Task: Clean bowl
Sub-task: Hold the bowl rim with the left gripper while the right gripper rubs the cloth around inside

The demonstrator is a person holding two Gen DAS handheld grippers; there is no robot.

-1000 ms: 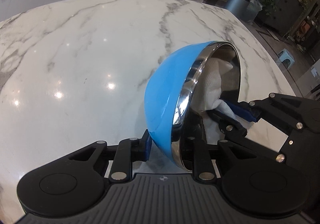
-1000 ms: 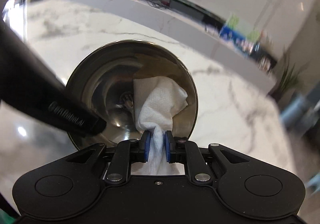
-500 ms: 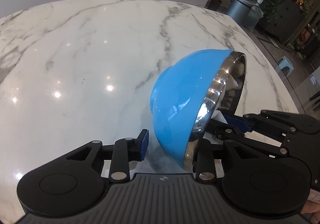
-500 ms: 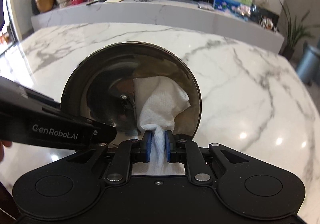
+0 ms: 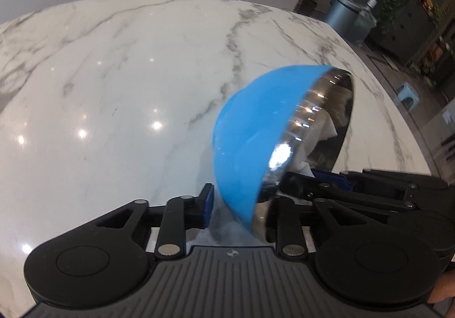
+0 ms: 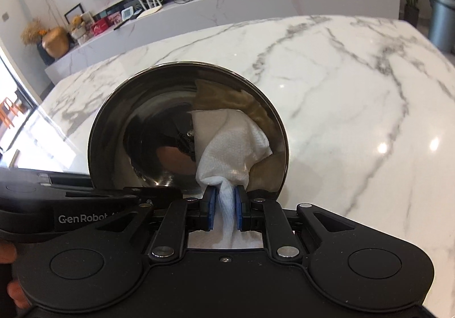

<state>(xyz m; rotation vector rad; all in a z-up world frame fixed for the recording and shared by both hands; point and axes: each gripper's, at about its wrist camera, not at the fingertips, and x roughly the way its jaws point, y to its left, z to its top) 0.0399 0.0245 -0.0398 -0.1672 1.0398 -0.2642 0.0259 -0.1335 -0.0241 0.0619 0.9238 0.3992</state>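
A bowl [image 5: 253,130], blue outside and shiny steel inside, is held tilted on its side above the marble table. My left gripper [image 5: 239,204] is shut on the bowl's lower rim, one finger outside, one inside. In the right wrist view the bowl's steel inside [image 6: 159,124] faces the camera. My right gripper [image 6: 224,204] is shut on a white paper towel [image 6: 233,150], whose bunched end is pressed against the inside of the bowl, right of centre. The right gripper [image 5: 330,177] also shows in the left wrist view, reaching into the bowl from the right.
The white marble table [image 5: 113,90] spreads under both grippers, its right edge [image 5: 398,124] close by. A long marble counter [image 6: 256,2] with small items stands behind it. A grey bin [image 5: 341,16] and plants stand on the floor to the right.
The bowl has turned, so its opening faces more away from the left camera and more blue shows. The towel has shifted a little to the right inside the bowl. Both grips are unchanged.
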